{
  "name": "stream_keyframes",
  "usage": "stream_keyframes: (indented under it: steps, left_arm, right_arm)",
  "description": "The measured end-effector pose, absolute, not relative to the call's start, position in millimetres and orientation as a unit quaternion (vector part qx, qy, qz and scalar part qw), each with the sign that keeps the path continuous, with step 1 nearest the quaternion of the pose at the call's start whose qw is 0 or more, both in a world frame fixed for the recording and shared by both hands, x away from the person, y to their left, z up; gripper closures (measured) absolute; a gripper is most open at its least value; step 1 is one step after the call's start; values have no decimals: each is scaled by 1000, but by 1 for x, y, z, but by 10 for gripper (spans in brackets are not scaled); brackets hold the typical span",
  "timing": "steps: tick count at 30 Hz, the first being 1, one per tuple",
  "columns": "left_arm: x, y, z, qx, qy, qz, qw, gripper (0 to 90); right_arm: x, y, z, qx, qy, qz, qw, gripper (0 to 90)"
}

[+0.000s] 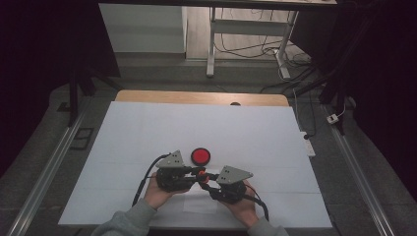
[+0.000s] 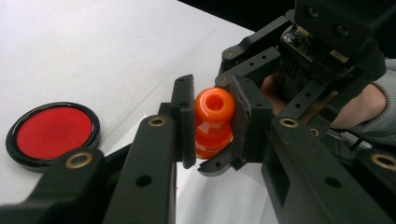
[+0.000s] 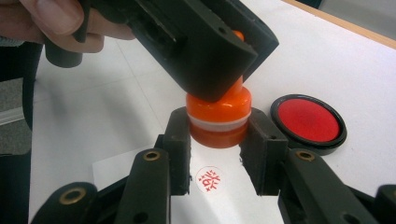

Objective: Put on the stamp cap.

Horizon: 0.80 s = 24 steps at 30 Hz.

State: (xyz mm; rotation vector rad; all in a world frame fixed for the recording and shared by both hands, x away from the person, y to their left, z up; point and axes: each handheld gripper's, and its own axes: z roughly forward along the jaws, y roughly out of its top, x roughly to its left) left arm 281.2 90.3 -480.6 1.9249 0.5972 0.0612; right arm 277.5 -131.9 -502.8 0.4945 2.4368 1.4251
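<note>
White table cover lay under everything. Your left gripper clamped the orange stamp by its knob; your right gripper clamped its base. Stamp hung just above the paper slip with the red print. Red ink pad sat just beyond the stamp.
</note>
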Motion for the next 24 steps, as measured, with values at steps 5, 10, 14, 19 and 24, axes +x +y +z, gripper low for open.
stream_keyframes:
  steps: [5, 10, 14, 19, 24]
  left_arm:
    - [282, 91, -483, 807, 254, 23, 532, 720]
    - [282, 90, -484, 807, 254, 23, 533, 721]
    - [283, 91, -485, 804, 255, 18, 537, 722]
    - [283, 92, -485, 801, 254, 14, 541, 724]
    - [283, 92, -485, 803, 255, 12, 539, 726]
  right_arm:
    - [278, -132, -502, 173, 841, 495, 135, 638]
    - [278, -132, -503, 174, 841, 494, 135, 638]
    - [278, -132, -503, 178, 840, 496, 131, 640]
    - [277, -133, -501, 181, 837, 500, 130, 642]
    - [277, -132, -501, 180, 839, 497, 127, 644]
